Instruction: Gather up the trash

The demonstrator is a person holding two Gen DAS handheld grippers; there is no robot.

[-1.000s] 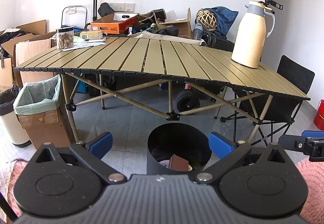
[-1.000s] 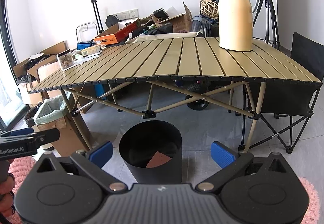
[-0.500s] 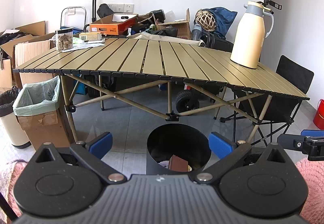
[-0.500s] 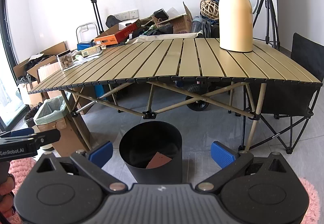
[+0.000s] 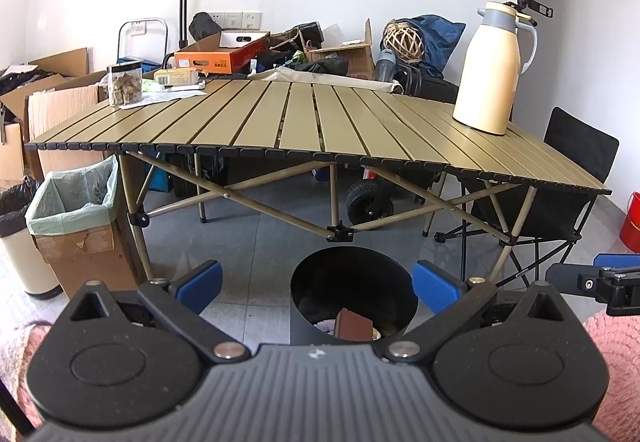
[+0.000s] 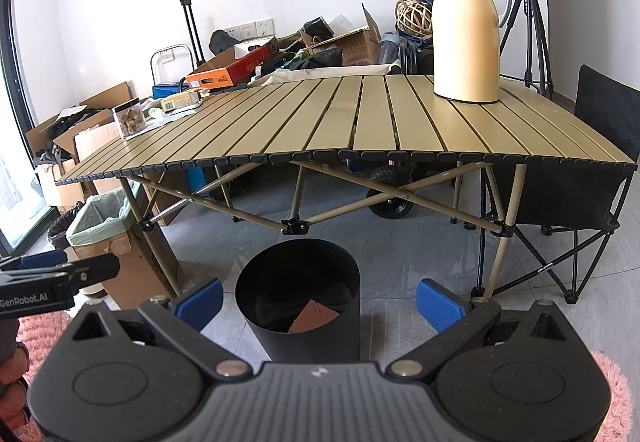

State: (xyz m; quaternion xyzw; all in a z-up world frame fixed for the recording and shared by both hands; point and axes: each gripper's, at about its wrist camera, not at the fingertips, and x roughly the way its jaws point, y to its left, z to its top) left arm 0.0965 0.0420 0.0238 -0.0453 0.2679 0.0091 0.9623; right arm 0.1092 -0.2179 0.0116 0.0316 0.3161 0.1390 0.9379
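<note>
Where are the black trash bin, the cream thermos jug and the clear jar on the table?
black trash bin (image 6: 298, 318): right wrist view, front outer wall.
cream thermos jug (image 6: 466, 42): right wrist view, middle of body.
clear jar (image 5: 125, 87): left wrist view, front face.

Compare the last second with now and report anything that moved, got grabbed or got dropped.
Almost nothing changed. The left view drifted very slightly, so the table and thermos shifted a touch in frame. Nothing was taken or released: the left gripper and right gripper remain open and empty above the black bin, and the brown piece inside it lies as before.
</note>
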